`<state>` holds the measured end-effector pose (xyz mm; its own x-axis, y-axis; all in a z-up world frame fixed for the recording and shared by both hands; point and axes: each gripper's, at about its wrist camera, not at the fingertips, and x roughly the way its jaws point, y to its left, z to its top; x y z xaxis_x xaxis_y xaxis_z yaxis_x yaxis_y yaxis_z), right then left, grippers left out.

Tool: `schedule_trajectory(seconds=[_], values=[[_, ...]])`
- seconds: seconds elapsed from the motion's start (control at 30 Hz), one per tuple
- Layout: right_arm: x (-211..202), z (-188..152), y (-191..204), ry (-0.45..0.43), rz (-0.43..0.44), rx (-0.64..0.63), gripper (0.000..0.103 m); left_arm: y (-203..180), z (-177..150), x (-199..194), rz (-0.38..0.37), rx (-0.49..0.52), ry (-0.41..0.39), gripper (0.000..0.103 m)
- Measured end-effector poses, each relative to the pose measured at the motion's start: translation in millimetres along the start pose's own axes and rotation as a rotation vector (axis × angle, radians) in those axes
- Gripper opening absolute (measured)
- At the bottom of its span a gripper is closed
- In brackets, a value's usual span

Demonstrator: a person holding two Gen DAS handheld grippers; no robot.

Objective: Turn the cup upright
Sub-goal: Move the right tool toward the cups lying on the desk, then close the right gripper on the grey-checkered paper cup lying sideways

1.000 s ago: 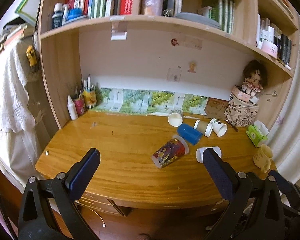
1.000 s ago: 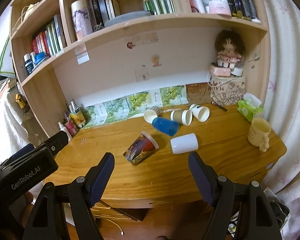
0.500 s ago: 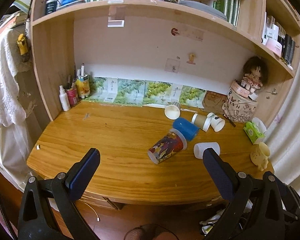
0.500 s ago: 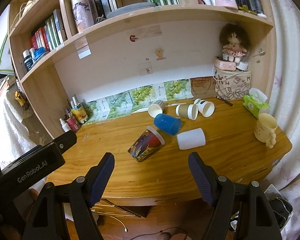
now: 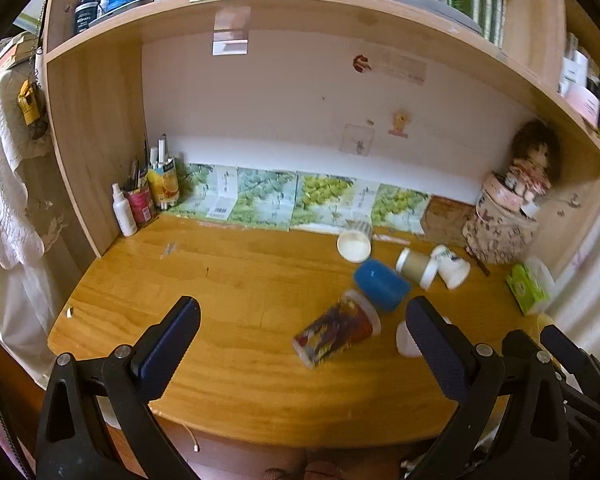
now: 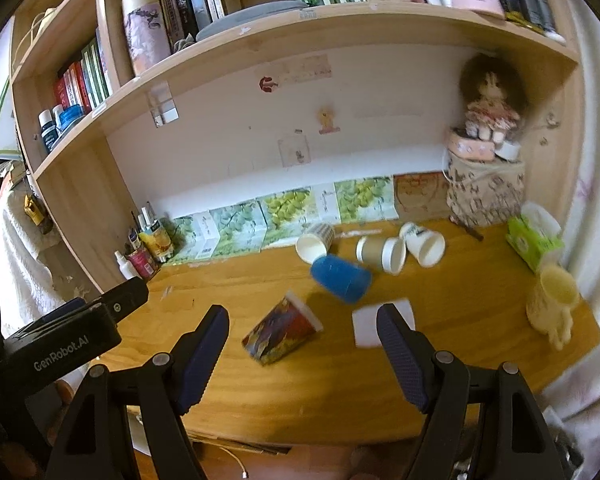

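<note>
Both the left tongs (image 5: 300,338) and right tongs (image 6: 304,338) are hanging released over the bench (image 5: 220,280) edge. The patterned cup (image 6: 280,330) is lying sideways just before the blue cup (image 6: 340,278).

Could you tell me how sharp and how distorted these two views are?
Left wrist: fisheye bends the shelf; patterned cup slightly smeared, tool crisp. Right wrist: stronger motion blur on the blue cup, white cup and doll.
</note>
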<state>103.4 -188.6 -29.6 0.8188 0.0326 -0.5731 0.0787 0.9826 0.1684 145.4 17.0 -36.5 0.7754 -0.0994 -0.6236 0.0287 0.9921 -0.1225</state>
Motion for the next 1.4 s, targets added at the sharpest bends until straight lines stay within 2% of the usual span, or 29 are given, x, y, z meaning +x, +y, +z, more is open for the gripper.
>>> schedule_trajectory(seconds=[0.27,0.4,0.5,0.87,1.17,1.4], values=[[51,49,-20,0.011,0.063,-0.065,0.077,-17,31,39,0.048,-0.057,-0.01,0.103],[75,67,-26,0.019,0.077,-0.137,0.077,-27,41,60,0.061,-0.067,0.02,0.103],[91,79,-30,0.024,0.079,-0.207,0.077,-39,45,77,0.042,-0.032,0.063,0.103],[161,107,-40,0.084,0.122,-0.576,0.077,-66,48,137,-0.001,-0.023,0.197,0.103],[224,112,-33,0.121,0.194,-0.96,0.077,-67,48,168,-0.025,-0.077,0.234,0.103],[268,119,-20,0.117,0.252,-1.196,0.077,-68,44,186,-0.046,-0.1,0.245,0.103]])
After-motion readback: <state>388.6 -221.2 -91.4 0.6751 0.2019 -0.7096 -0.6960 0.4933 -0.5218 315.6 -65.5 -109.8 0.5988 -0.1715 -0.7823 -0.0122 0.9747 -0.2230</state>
